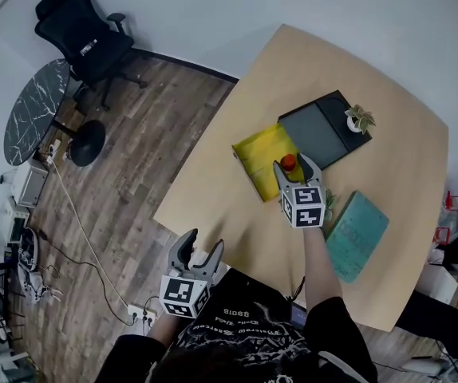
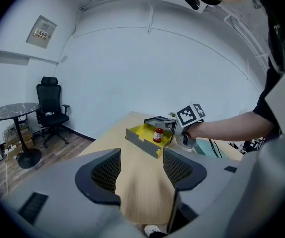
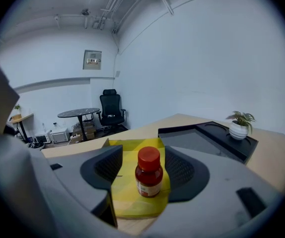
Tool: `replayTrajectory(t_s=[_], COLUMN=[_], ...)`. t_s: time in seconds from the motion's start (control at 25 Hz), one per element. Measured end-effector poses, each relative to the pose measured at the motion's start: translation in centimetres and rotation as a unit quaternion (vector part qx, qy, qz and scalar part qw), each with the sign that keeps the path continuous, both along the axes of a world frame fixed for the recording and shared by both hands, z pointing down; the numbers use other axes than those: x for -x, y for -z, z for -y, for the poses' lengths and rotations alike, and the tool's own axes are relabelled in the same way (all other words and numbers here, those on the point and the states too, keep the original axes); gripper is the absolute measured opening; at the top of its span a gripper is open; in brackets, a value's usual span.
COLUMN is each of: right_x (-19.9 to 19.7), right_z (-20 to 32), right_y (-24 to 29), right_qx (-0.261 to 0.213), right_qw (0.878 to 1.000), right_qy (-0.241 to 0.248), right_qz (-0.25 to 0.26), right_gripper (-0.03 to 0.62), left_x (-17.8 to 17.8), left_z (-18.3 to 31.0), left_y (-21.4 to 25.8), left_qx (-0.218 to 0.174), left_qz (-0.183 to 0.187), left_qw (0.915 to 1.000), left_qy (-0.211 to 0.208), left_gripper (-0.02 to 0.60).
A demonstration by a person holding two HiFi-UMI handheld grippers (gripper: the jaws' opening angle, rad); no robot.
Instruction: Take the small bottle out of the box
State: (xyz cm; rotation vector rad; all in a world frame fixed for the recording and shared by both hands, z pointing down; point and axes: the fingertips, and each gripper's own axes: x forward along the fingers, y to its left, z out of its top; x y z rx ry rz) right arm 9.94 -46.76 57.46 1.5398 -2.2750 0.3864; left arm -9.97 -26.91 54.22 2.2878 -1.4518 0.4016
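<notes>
- Right gripper (image 3: 144,168): the jaws are spread, one on each side of the small bottle (image 3: 148,175). A gap shows on both sides, so nothing is pinched yet.
- Small bottle: red-capped and upright, it stands inside the yellow box (image 3: 130,202), near the box's edge on the person's side.
- Step in hand (judged): closing on the bottle. It is best done by centring the bottle's body between the jaws, gripping below the cap, and closing squarely. A straight upward lift should then clear the box wall without dragging the light box.
- Left gripper (image 2: 141,170): the jaws are spread and empty. It is held well away from the box, past the tabletop (image 1: 388,86) edge nearest the person.
- Surroundings: a black tray (image 1: 317,130) carrying a potted plant (image 1: 358,120) lies just beside the box. A teal book (image 1: 357,226) lies nearer the person than the box.
- View comparison: only the right gripper view shows the gaps between jaws and bottle. The head view shows little of the bottle but its cap. The left gripper view gives the box's low wall side-on, with the bottle rising above it.
</notes>
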Motion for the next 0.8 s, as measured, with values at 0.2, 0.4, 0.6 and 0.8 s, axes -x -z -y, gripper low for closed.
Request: replayTrajectory(t_s=[0.2,0.4,0.6,0.8], right_x=[0.1,-0.3,-0.4,-0.2], right_z=[0.8,0.9,0.7,0.1], right_y=[-1.3,-1.6,-1.5,0.3], right_qx=[0.012,0.012,0.014,-0.008], right_qw=[1.0,1.0,1.0,1.0], right_qy=[-0.004,-0.014,-0.009,-0.001], right_qz=[0.004,-0.006,-0.008,-0.007], right_gripper=[0.273,0.168,0.156,0.155], left_x=[1.0,1.6,1.2,1.0], left_z=[0.4,1.0,1.1,1.0], left_y=[-0.3,-0.1,-0.2,-0.5], left_qx=[0.005,0.004,0.007,0.009], left_qz=[0.005,0.004,0.001,-0.003], left_qw=[0.9999,0.9997,0.9997,0.9997], left_qy=[0.015,0.025,0.023,0.022], left_gripper=[0.273,0.273,0.273,0.273])
